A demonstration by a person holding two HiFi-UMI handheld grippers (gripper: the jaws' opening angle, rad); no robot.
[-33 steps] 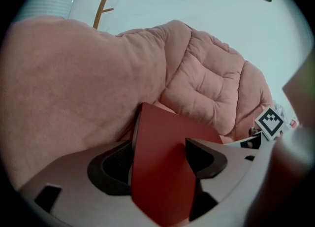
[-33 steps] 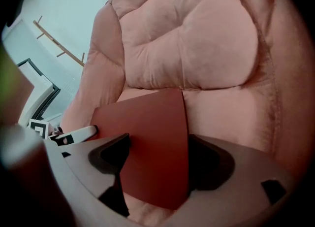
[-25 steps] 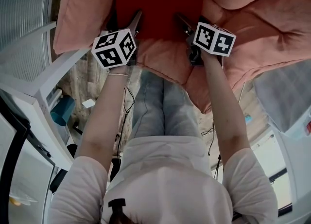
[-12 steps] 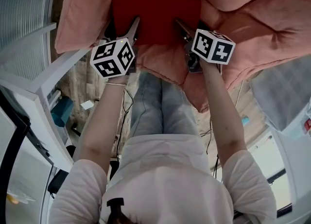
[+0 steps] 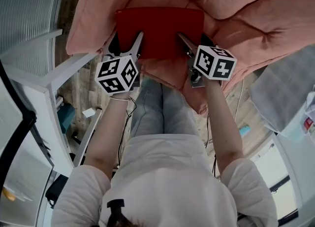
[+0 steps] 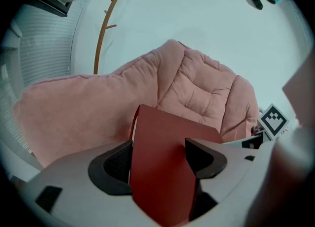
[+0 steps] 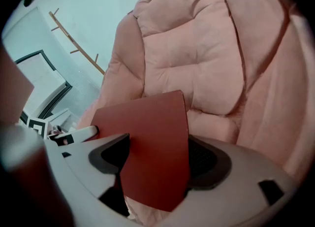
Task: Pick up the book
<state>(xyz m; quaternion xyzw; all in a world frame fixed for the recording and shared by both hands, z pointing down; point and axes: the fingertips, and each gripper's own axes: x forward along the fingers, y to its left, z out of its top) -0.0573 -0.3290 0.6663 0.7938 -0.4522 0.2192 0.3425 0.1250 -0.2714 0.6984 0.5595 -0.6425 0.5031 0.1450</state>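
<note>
The left gripper [image 6: 156, 158] squeezes one side of the red book [image 5: 160, 29]. The right gripper [image 7: 157, 159] squeezes the other side. The book is held flat between them, right in front of the big pink cushion [image 5: 256, 19]. The person's legs [image 5: 162, 108] show just below the cushion's near edge.

Pink quilted padded cushion [image 5: 256, 19] spreads ahead of and under left gripper [image 6: 160, 159] and right gripper [image 7: 157, 159]; thin branched wooden coat stand [image 6: 105, 24] upright beyond it, up-left of left gripper; white ribbed panel [image 5: 24, 29], wooden plank floor [image 5: 81, 85] and teal box [image 5: 65, 117] off to left gripper's left.
</note>
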